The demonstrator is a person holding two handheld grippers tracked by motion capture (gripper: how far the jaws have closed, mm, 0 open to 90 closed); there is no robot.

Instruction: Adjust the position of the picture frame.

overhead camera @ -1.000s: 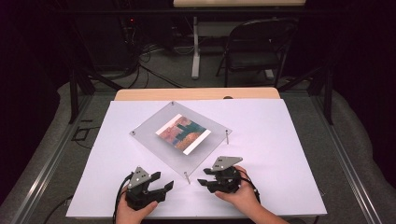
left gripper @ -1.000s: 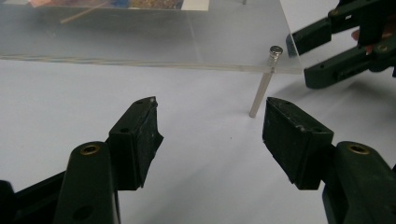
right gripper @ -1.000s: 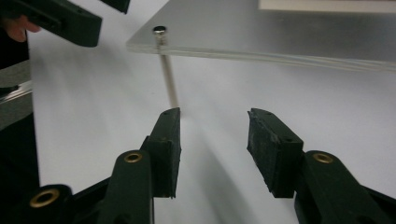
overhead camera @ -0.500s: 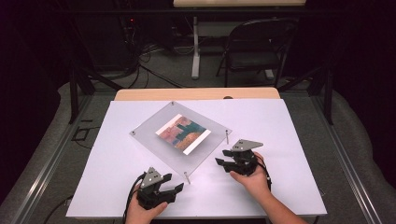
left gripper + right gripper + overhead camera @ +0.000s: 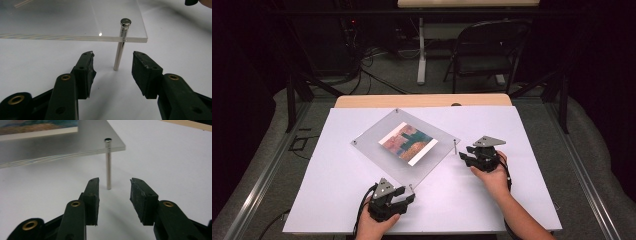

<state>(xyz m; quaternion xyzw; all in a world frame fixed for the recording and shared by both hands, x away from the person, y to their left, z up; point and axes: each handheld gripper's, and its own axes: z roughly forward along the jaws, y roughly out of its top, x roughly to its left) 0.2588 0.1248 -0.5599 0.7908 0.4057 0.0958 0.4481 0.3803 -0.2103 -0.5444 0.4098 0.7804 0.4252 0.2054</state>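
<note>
I had both tools lined up, the left tool (image 5: pixel 112 72) and right tool (image 5: pixel 113 195) narrowing but still spread around a metal pin (image 5: pixel 121 45) each, nothing seemingly gripped, the clear picture frame (image 5: pixel 404 147) resting assembled mid-surface.

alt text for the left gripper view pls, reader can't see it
The left gripper has its two black jaws open on either side of a metal post, not touching it. The post stands on the white table and carries the corner of a clear acrylic frame.
</note>
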